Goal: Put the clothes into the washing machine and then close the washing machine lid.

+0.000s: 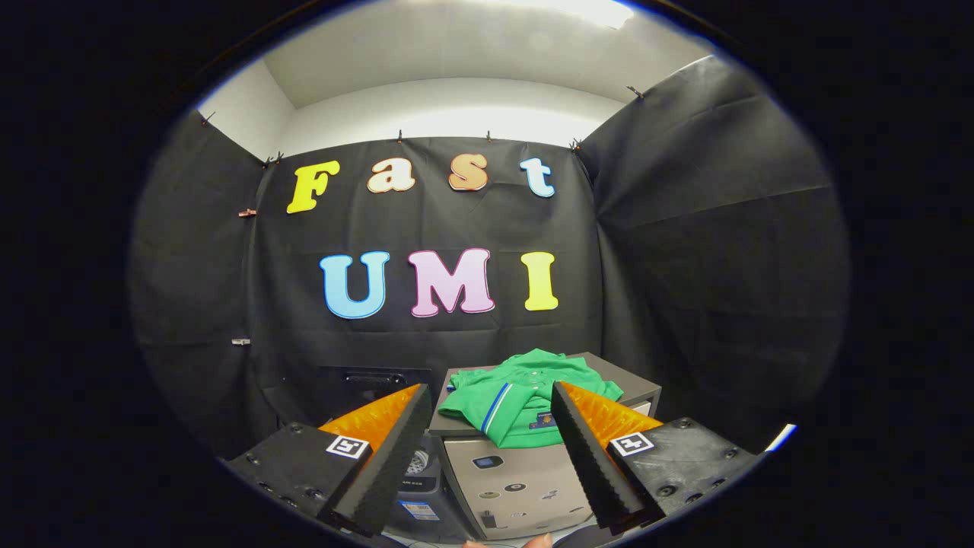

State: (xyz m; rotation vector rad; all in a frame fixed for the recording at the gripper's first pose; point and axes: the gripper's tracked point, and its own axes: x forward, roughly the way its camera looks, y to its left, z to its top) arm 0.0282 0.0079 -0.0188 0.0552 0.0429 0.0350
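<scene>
A folded green shirt [517,396] with a blue-and-white stripe lies on top of a grey cabinet [517,479], just beyond my fingertips and between them. My gripper [491,392] is open, fingers wide apart, nothing held. Left of the cabinet and lower stands the washing machine [415,487], partly hidden behind my left finger [388,464]; its raised dark lid [373,384] leans back against the booth wall and a bit of the drum [417,461] shows.
Black cloth walls close in behind and on both sides. The cabinet front carries several small stickers. Part of a hand [510,542] shows at the very bottom, below the cabinet.
</scene>
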